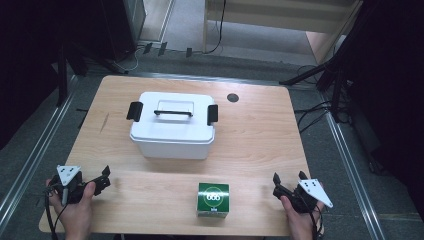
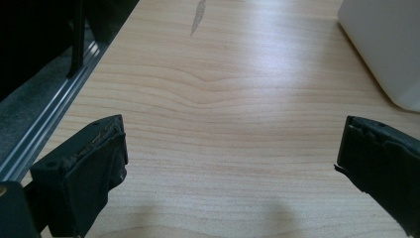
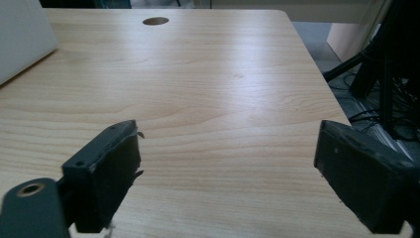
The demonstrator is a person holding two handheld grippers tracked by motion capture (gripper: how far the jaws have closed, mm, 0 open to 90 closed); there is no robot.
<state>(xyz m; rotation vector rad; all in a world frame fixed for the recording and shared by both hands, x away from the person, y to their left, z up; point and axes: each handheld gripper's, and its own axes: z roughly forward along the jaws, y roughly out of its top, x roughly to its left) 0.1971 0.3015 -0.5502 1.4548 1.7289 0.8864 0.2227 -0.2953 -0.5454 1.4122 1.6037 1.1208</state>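
Observation:
A white lidded box [image 1: 172,125] with black side latches and a black top handle stands in the middle of the wooden table [image 1: 260,135]. In front of it sits a small green carton [image 1: 213,199] near the front edge. My left gripper [image 1: 102,178] rests open at the table's front left, held by a hand. At the front right my right gripper [image 1: 289,178] is open too. Bare wood lies between the left gripper's jaws [image 2: 230,148], with the white box's corner [image 2: 391,44] at upper right. Bare wood also lies between the right gripper's jaws [image 3: 228,163], the box's edge [image 3: 22,39] at upper left.
A round cable hole [image 1: 232,97] is in the table's far side, also the hole [image 3: 155,21] in the right gripper view. Metal floor rails [image 1: 30,160] run along both sides. Black stands and cables [image 1: 325,75] crowd the floor at the right.

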